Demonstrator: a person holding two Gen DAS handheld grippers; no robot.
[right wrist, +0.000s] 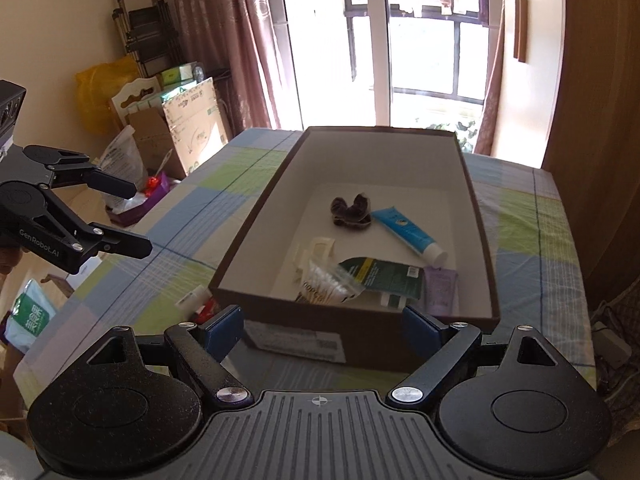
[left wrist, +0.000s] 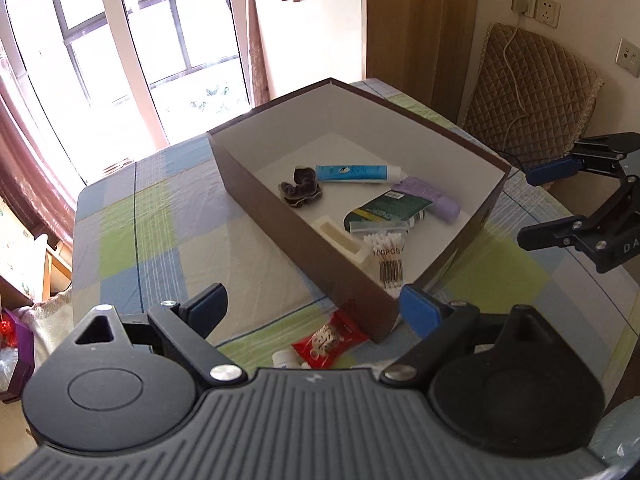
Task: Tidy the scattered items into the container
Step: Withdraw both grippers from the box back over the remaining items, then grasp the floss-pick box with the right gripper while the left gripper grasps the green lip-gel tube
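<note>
A brown box [left wrist: 280, 216] with a white inside stands on the checked tablecloth [left wrist: 160, 232]. In it lie a dark hair clip [left wrist: 301, 188], a blue tube [left wrist: 352, 173], a purple tube [left wrist: 432, 198], a green packet [left wrist: 388, 208], a bag of cotton swabs [left wrist: 386, 258] and a white holder [left wrist: 340, 240]. Outside the near corner lie a red packet [left wrist: 328, 340] and a small white bottle [left wrist: 285, 359]. My left gripper [left wrist: 314, 310] hangs open above them, holding nothing. My right gripper [right wrist: 324, 328] is open and holds nothing, at the box's [right wrist: 372, 344] near end.
A chair with a quilted brown cover [left wrist: 528, 96] stands past the table's far right corner. Cartons and bags [right wrist: 176, 128] crowd the floor on the table's left side. The cloth to the right of the box [right wrist: 520, 240] is bare. Glass doors lie beyond.
</note>
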